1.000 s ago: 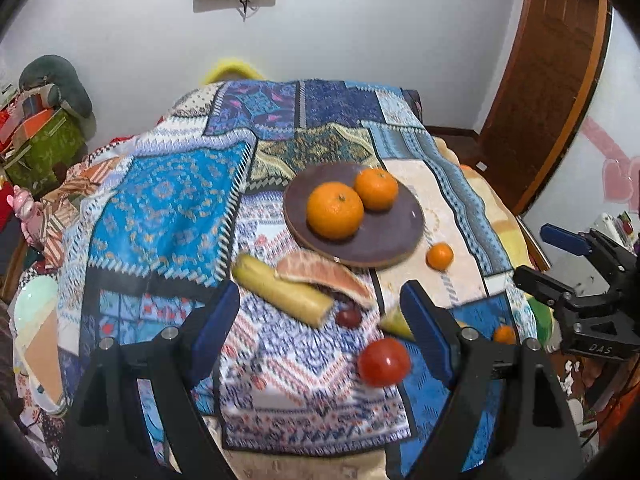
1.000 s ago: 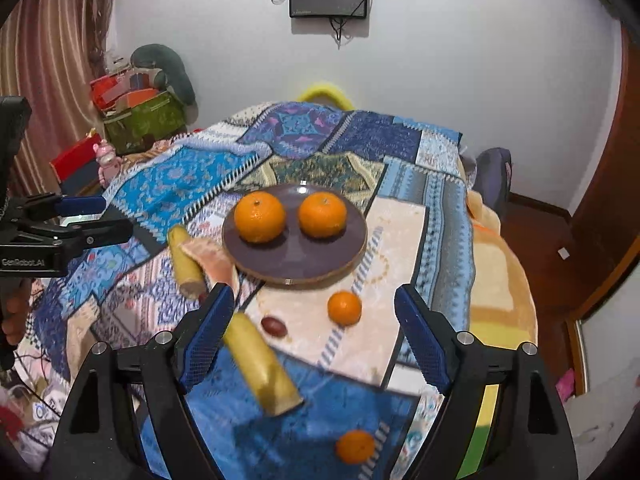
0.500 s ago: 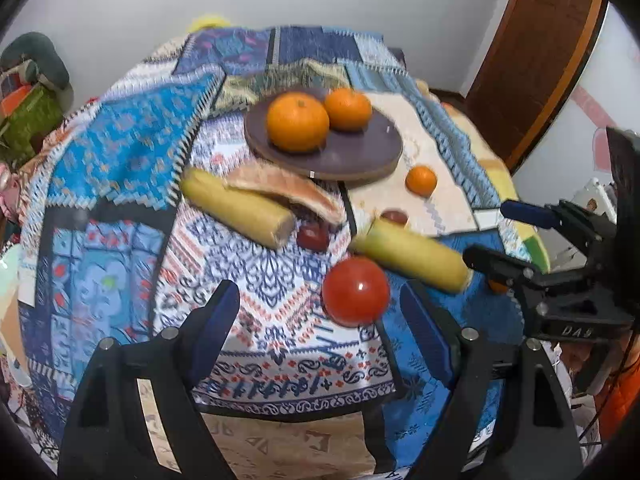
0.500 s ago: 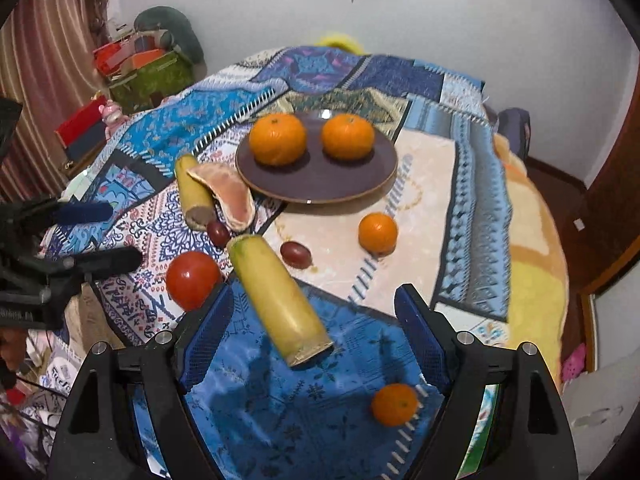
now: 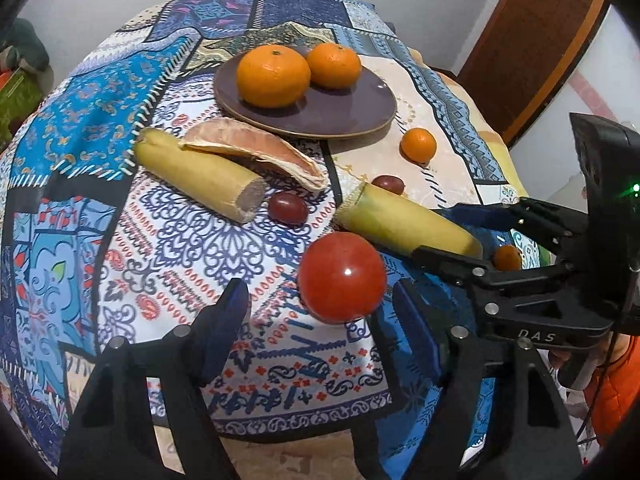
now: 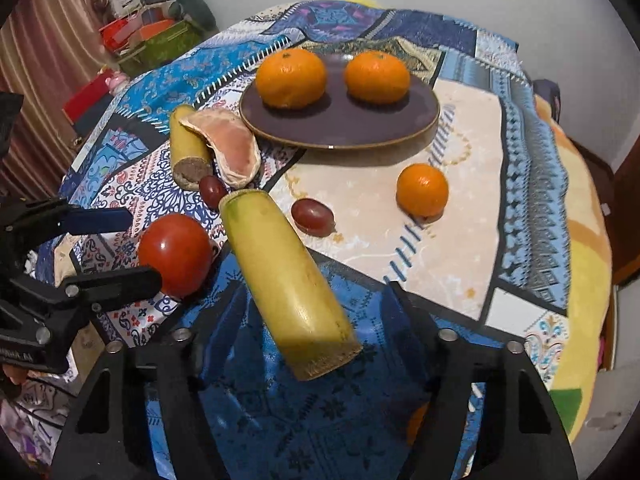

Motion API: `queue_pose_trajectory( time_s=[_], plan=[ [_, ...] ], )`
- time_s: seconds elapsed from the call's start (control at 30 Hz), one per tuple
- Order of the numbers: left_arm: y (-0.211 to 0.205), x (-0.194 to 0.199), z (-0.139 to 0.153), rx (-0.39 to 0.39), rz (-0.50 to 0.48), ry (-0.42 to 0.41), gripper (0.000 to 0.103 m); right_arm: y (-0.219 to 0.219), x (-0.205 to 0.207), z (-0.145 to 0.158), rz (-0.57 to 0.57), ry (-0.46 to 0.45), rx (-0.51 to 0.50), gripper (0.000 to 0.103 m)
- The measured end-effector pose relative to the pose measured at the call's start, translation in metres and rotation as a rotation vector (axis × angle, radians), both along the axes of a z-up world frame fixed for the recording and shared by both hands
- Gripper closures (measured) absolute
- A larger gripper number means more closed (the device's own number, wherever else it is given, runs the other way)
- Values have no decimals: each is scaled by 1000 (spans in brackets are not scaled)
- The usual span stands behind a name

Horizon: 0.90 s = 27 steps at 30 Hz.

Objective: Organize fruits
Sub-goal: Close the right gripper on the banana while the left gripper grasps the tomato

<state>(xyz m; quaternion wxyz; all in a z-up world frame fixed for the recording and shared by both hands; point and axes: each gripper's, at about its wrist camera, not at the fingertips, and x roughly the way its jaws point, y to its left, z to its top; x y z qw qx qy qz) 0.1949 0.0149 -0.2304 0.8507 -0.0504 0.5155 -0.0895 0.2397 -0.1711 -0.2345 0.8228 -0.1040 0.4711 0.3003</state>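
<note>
Nearest the left wrist camera, the left hand-held gripper (image 5: 320, 312) has its blue-padded jaws closing around a red tomato (image 5: 341, 276); the tomato sits between the tips but the pads are not yet pressing on it. The right hand-held gripper (image 6: 316, 312) is also closing, its jaws either side of the near end of a cut yellow banana piece (image 6: 286, 288), with gaps on both sides, so it holds nothing. Each gripper shows in the other's view, reaching in from the side.

Everything lies on a worktop covered by a patterned blue, white and red patchwork cloth (image 5: 180, 248). The banana piece lies diagonally, its far cut end close to two dark red grapes: one grape (image 6: 312, 211) just to its right, another grape (image 6: 212, 190) at its far left tip. The tomato rests just left of the banana in the right wrist view. A small orange (image 6: 422, 189) sits alone to the right of the first grape; another small orange (image 5: 507, 257) lies near the worktop's edge, partly hidden behind the right gripper's fingers.

Further back, a second banana piece (image 5: 200, 178) lies beside a pinkish peeled citrus segment (image 5: 256, 152), which leans over it. Beyond them stands a dark purple plate (image 5: 340, 116) carrying two large oranges: the left orange (image 5: 273, 76) and the right orange (image 5: 334, 66), nearly touching in the left wrist view, apart in the right.
</note>
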Motion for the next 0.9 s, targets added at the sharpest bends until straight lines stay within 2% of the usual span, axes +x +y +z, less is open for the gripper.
queue_pose_trajectory(
  time_s=[0.07, 0.13, 0.27, 0.37, 0.4, 0.63, 0.9],
  plan=[
    [-4, 4, -4, 8, -7, 8, 31, -1, 0, -2, 13, 28, 29, 52],
    [-7, 7, -8, 11, -14, 23, 39, 0, -2, -2, 24, 39, 40, 54],
    [-10, 11, -13, 3, -14, 35, 43, -1, -10, 0, 54, 26, 24, 61],
    [-10, 12, -13, -17, -16, 27, 50, -8, -12, 1, 56, 46, 29, 64],
    [-10, 13, -13, -33, -23, 29, 54, -10, -14, 1, 58, 53, 32, 65],
    [-5, 8, -9, -26, -26, 16, 56, -8, -13, 4, 79, 81, 27, 63],
    [25, -2, 0, -41, 38, -1, 56, 24, -1, -8, 98, 30, -44, 62]
  ],
)
